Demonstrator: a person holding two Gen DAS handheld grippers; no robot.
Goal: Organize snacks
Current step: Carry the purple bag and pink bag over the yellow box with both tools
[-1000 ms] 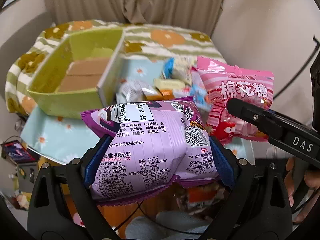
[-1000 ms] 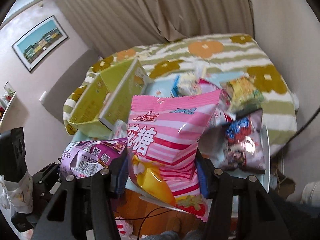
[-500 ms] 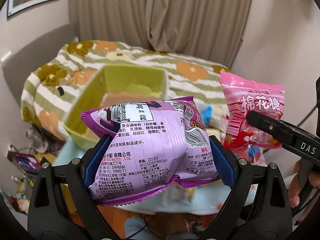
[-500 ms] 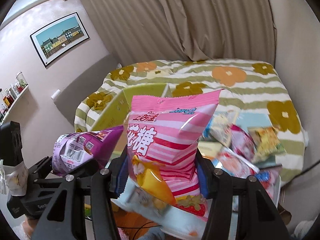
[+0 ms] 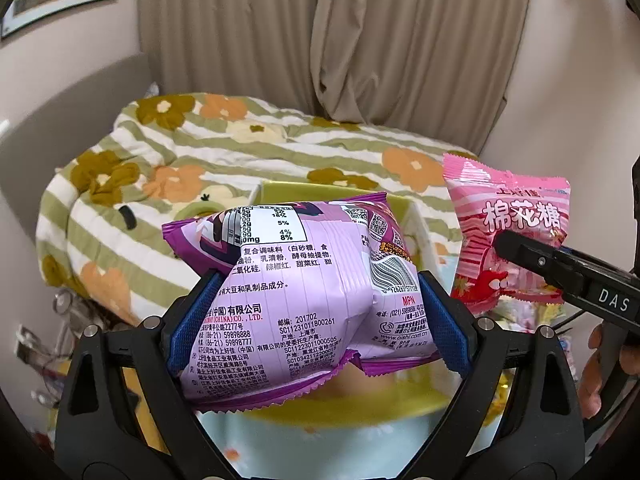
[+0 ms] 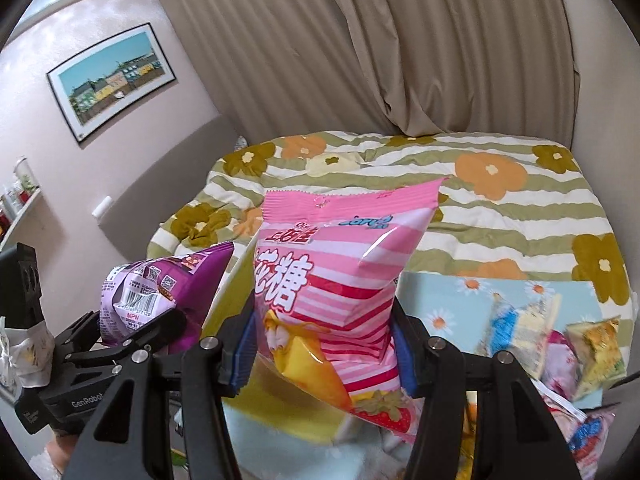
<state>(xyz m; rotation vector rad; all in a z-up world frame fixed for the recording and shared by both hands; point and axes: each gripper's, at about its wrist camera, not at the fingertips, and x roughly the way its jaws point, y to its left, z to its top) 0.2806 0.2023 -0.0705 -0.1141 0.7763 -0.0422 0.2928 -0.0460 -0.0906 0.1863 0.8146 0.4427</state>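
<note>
Left tongs pinch purple snack bag, right tongs pinch pink marshmallow bag, both aloft over green bin; bags look light, puffy, slippery, best gripped mid-body.

A bedroom in a home is shown. A bed is seen against the back wall, covered by a quilt striped in green and white and printed with orange and olive flowers. Full-length beige curtains are drawn behind it. A framed picture of a town is hung on the pale pink wall, and a padded headboard is set below it. A shelf with small bottles is fixed at the left edge. A table with a light blue daisy-print cloth is placed at the foot of the bed, strewn with small snack packets.
</note>
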